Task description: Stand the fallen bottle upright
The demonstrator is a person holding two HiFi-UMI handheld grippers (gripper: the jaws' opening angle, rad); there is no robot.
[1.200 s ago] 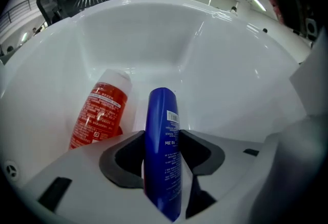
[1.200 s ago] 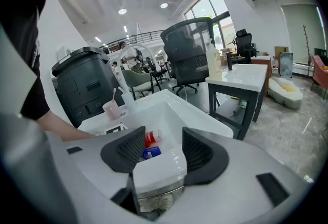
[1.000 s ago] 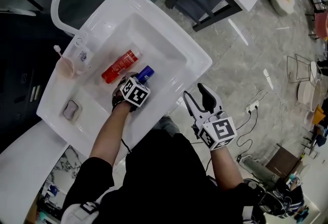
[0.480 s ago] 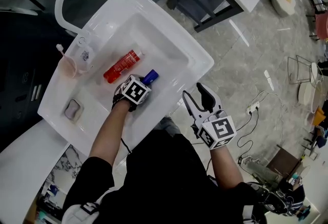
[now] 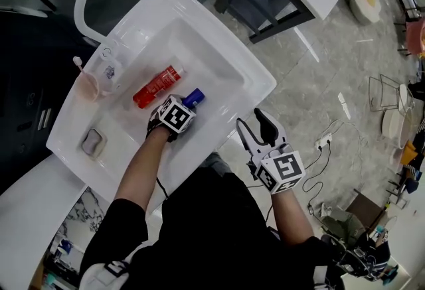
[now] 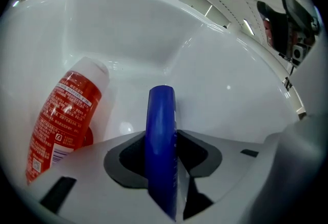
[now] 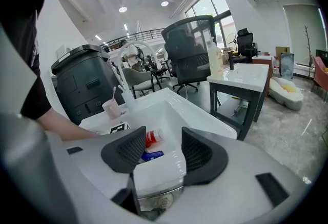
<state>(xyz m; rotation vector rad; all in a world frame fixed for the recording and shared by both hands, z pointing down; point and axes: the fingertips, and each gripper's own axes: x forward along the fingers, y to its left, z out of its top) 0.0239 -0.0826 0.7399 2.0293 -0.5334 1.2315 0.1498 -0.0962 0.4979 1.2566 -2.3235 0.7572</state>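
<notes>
Where the white sink [image 5: 255,79] has its left rim, you have a pink cup [image 5: 86,86] standing, with a small grey dish [image 5: 93,142] nearer you. In the basin, the red bottle [image 5: 157,87] lies on its side. Just right of it, and apart from it, your left gripper [image 6: 163,151] reaches down into the basin. The blue bottle [image 5: 192,97] is clamped between its pads; the jaws have just been closing on it, then eased slightly. Farther right, off the sink and over the grey floor [image 5: 319,83], your right gripper [image 5: 251,119] hangs with jaws apart and nothing between them.
</notes>
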